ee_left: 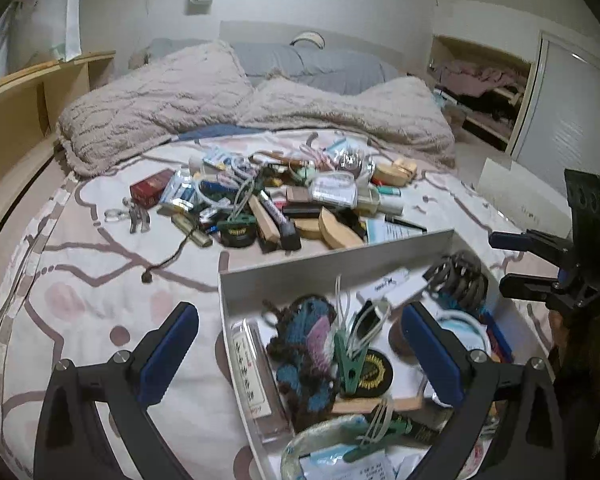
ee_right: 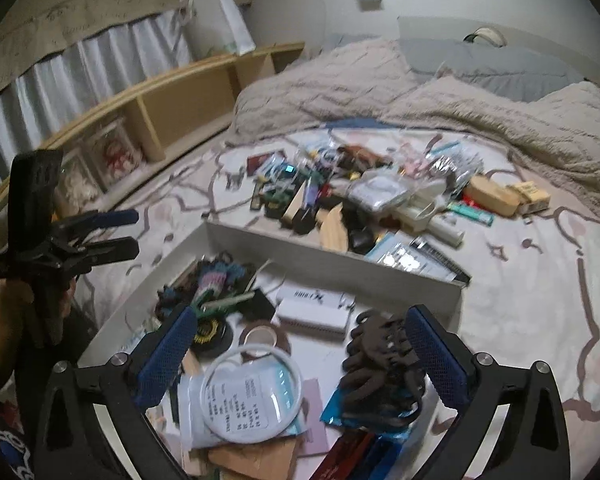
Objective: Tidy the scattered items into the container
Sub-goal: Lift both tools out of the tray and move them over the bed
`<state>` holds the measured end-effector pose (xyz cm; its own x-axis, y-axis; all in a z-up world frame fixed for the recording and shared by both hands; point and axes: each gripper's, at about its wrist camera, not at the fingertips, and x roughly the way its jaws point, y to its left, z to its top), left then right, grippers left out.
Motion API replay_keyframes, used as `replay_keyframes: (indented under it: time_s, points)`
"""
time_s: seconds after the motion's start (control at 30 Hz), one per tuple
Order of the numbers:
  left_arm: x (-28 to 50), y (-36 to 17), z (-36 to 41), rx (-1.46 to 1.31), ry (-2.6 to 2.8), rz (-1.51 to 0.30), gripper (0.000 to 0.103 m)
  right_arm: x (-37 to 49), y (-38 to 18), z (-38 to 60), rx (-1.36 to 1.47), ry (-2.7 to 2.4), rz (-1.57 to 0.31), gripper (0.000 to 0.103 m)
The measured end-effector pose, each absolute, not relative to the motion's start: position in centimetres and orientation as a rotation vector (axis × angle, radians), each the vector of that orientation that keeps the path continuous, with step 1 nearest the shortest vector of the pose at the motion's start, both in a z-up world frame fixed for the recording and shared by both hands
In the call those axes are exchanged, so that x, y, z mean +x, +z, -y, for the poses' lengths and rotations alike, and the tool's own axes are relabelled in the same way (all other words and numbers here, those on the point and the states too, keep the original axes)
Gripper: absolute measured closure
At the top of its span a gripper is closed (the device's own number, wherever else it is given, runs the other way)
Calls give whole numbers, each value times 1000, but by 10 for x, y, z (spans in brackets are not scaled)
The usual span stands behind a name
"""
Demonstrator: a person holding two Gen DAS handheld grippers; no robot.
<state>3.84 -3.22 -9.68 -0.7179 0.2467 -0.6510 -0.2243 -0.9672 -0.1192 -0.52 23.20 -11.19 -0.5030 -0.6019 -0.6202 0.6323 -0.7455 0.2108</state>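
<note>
A white open box [ee_left: 340,258] sits on the bed and holds several items, among them a knitted blue and brown piece [ee_left: 308,344], a green clothespin [ee_left: 350,364] and a brown hair claw [ee_right: 384,364]. My left gripper [ee_left: 300,354] hangs open above the box's left wall with nothing between its fingers. My right gripper [ee_right: 300,356] is open over the box; the hair claw lies just inside its right finger [ee_right: 436,356]. Beyond the box's far wall a pile of scattered items [ee_left: 284,196] covers the bedspread. Each gripper shows in the other's view: the left gripper [ee_right: 116,232] and the right gripper [ee_left: 512,262].
A red packet [ee_left: 150,186] and a small metal figure [ee_left: 138,216] lie left of the pile. A fluffy beige blanket [ee_left: 188,96] is bunched behind it. A wooden shelf [ee_right: 172,100] runs along the bed's left side. Bare bedspread [ee_left: 100,280] lies left of the box.
</note>
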Motion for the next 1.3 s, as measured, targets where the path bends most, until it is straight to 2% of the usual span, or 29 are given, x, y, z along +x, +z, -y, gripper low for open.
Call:
replay_keyframes:
  time_s: [0.6,1.3]
  points:
    - [7,-54,36,-840,2831,-17,0,-36,-88,-304,802,-2515,201,0]
    - [-45,-40,86,-770,3010,16,0,-86,-82,-335,787,-2749,158,0]
